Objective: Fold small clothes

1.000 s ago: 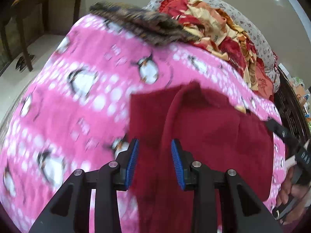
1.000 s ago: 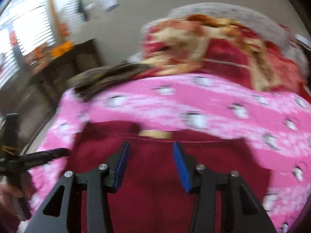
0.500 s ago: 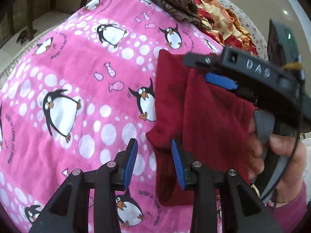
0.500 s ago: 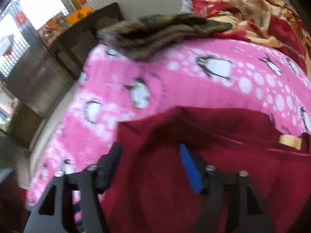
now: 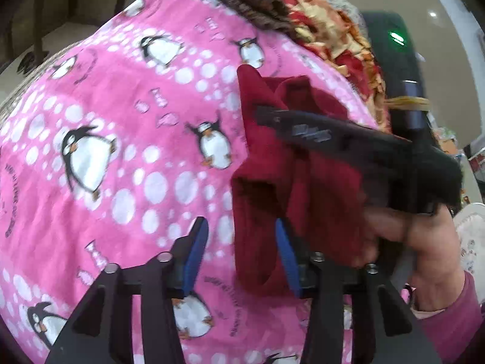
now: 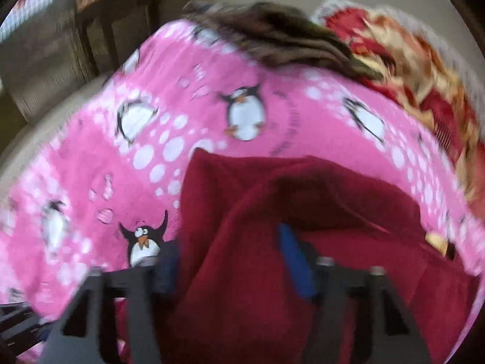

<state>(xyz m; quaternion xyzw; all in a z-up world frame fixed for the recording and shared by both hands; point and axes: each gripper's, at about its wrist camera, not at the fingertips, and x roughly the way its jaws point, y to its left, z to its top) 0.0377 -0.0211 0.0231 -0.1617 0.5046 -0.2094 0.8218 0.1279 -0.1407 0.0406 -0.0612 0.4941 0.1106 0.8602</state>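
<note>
- The fold of the dark red garment (image 5: 303, 163) was mid-way: it lay bunched on the pink penguin blanket (image 5: 121, 151), doubled over itself just ahead of both tools.
- The left gripper (image 5: 239, 242) had just been opening; its jaws stood apart, a hanging edge of the garment between them, the pads apparently not pressing it.
- The right gripper (image 6: 230, 261) had just been closing around a raised fold; blur hid whether its pads pinched.
- Next, I judged, the raised layer needed carrying across and laying flat, without dragging the lower layer.
- Beyond the tools lay a brown patterned cloth (image 6: 272, 42) and a red-and-gold quilt (image 6: 409, 60); a dark wooden table (image 6: 136, 9) stood further off, to the left.
</note>
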